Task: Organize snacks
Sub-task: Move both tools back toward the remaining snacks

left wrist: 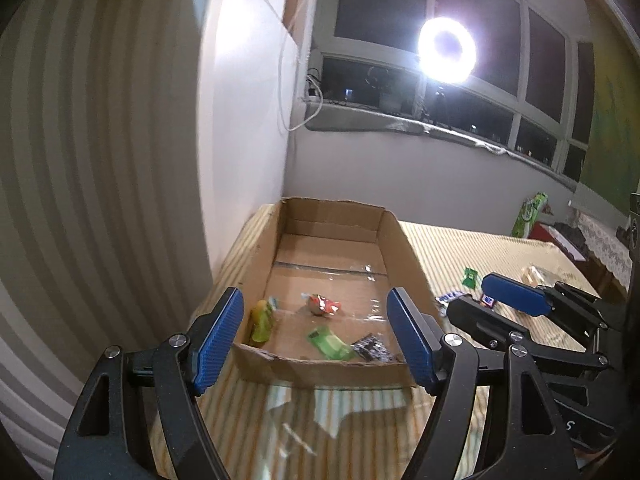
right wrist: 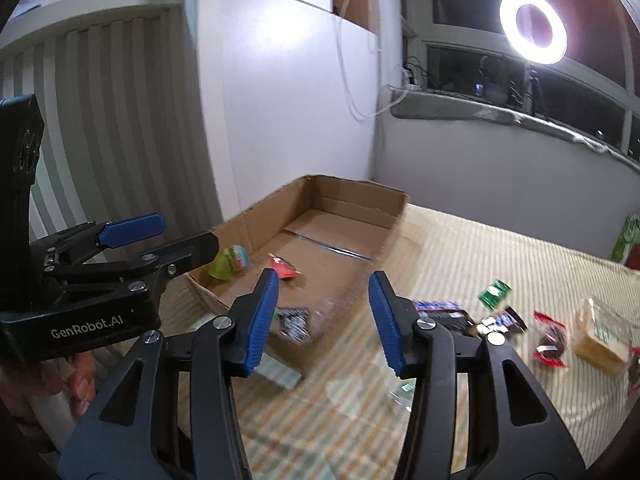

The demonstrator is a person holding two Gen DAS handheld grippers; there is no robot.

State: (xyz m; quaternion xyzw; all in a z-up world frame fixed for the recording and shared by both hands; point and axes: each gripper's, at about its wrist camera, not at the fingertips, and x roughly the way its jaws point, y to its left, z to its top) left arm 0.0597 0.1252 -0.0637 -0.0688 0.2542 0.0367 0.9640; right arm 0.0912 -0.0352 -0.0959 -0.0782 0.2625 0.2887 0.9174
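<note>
Striped tablecloth (left wrist: 460,248) carried one cardboard box (left wrist: 404,248) holding four snacks; both grippers, left gripper (left wrist: 316,340) and right gripper (right wrist: 324,320), gaped wide, empty. Only the right view showed the loose packets (right wrist: 552,340).

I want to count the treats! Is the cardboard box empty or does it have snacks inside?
Not empty. The cardboard box holds a yellow-green packet, red one, green one and dark one.

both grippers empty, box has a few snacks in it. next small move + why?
Probably swing the right gripper rightward to the nearest loose dark snack packet on the table. Both grippers are open and empty, the cardboard box already holds four snacks, and the remaining ones lie on the right gripper's side.
</note>
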